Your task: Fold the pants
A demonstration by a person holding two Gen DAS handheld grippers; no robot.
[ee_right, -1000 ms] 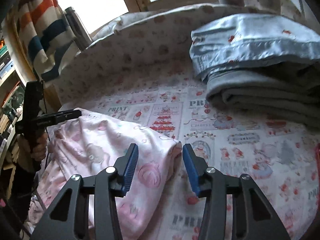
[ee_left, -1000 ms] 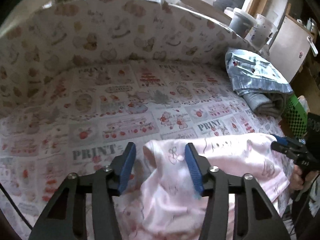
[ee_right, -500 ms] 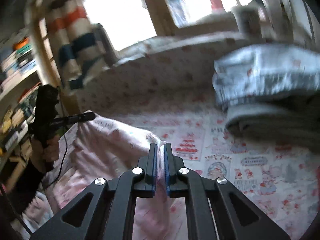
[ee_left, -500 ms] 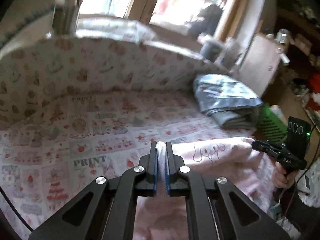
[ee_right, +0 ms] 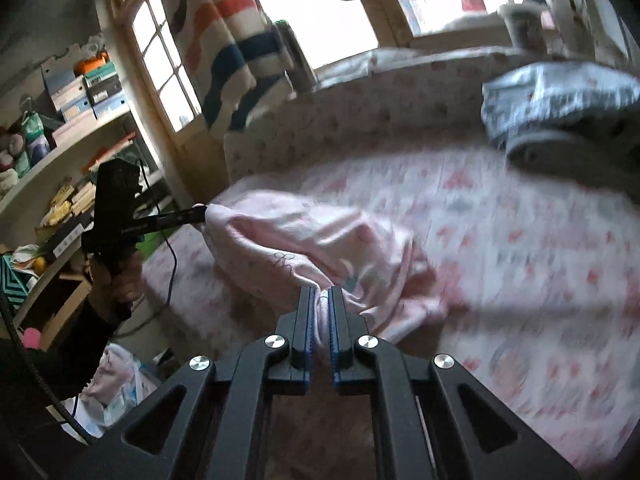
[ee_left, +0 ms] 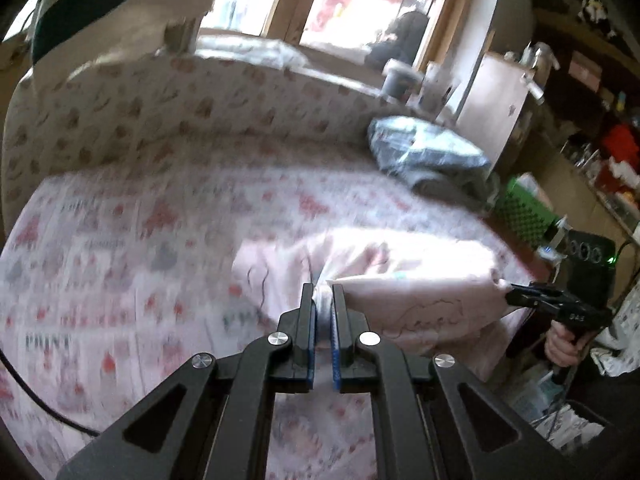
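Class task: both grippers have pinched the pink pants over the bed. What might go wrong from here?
1. Left gripper and right gripper each pinch only a small bunch of the pink pants; it may slip out.
2. The fabric hangs crumpled, so the fold may trap wrinkles.
3. The folded clothes pile lies nearby and might get bumped.
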